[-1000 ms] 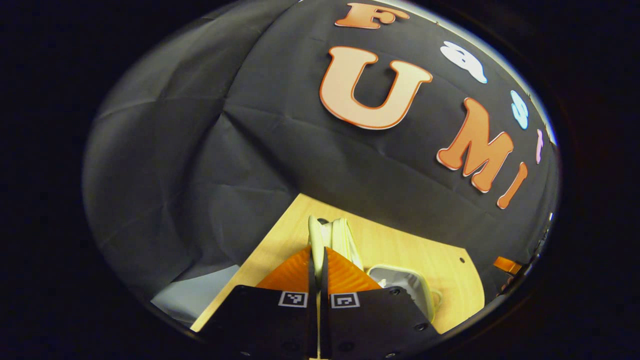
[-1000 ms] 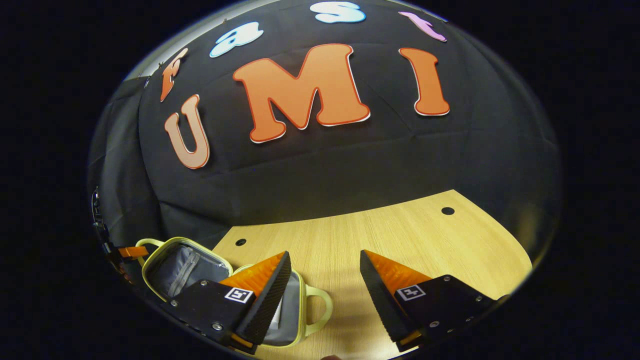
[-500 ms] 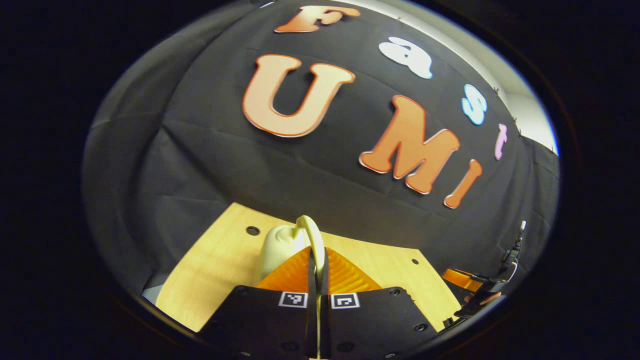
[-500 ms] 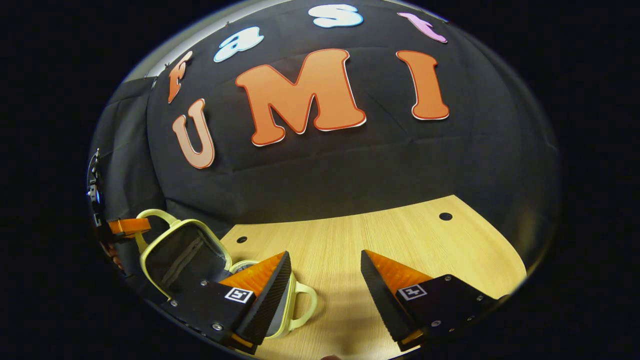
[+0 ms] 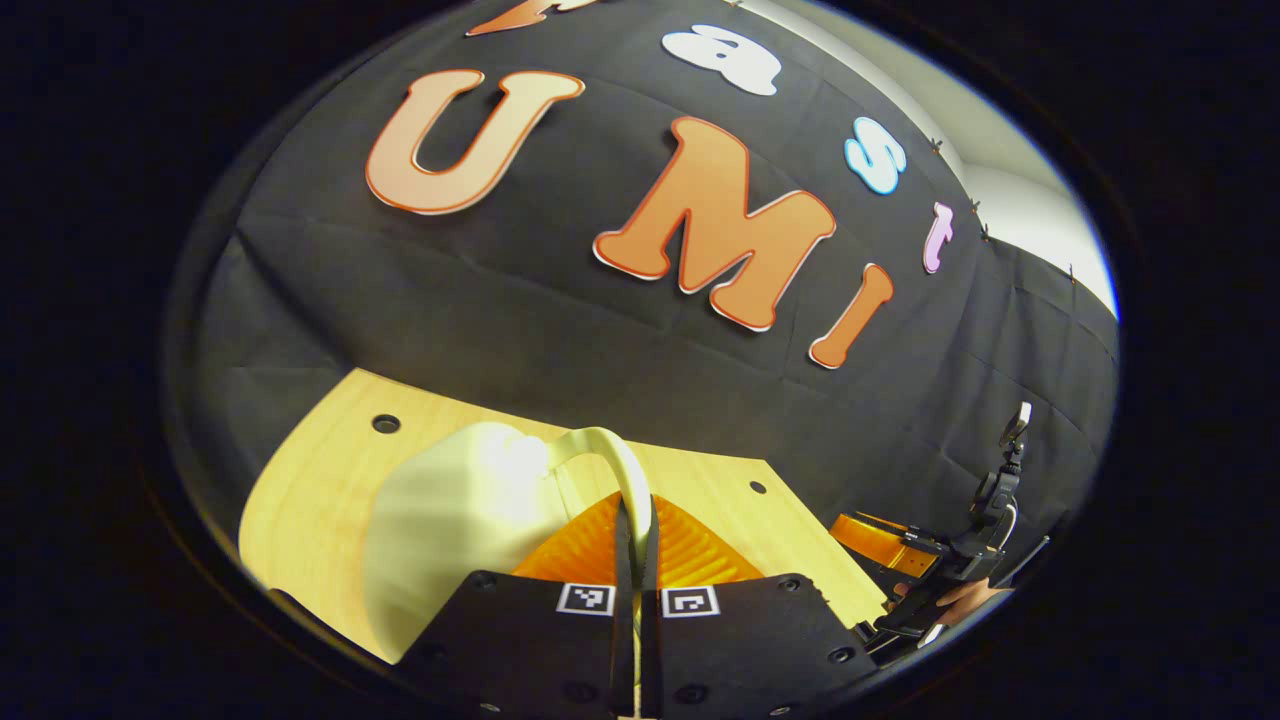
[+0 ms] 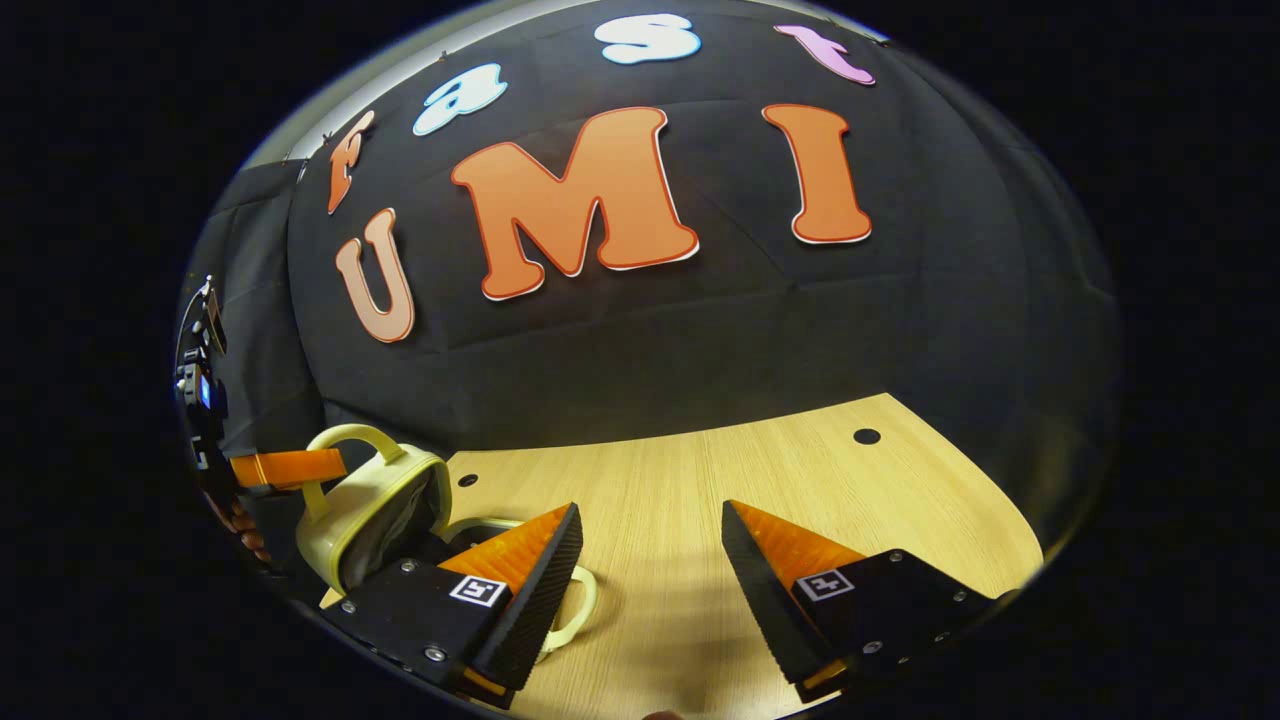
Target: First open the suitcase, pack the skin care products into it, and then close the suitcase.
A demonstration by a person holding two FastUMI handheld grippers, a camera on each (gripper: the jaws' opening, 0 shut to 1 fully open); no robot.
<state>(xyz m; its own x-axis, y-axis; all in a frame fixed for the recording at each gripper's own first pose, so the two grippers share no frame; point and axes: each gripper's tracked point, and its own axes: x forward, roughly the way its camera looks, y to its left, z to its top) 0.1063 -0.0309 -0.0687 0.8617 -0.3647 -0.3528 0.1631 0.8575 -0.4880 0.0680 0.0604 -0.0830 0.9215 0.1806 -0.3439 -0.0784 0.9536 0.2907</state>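
Note:
The small pale green suitcase (image 6: 375, 505) stands at the table's left, its lid half raised and tilted over the base. My left gripper (image 6: 335, 466) is shut on the lid's loop handle (image 6: 350, 438). In the left gripper view the same handle (image 5: 612, 462) runs into the gripper (image 5: 635, 508), and the lid's smooth outside (image 5: 450, 520) lies just left of it. The base's handle (image 6: 578, 600) pokes out beside my right gripper (image 6: 650, 522), which hovers open over the table with nothing between its fingers. The case's inside is mostly hidden by the lid.
The wooden table (image 6: 760, 480) stretches to the right of the case, with small round holes (image 6: 866, 436) near its back edge. Black cloth walls close in behind it. The right gripper (image 5: 880, 540) and the hand (image 5: 965, 600) holding it show at the far right.
The lid has swung from lying wide open up and over towards the base, pulled by my left gripper on its handle. The right gripper has stayed open and nearly still.

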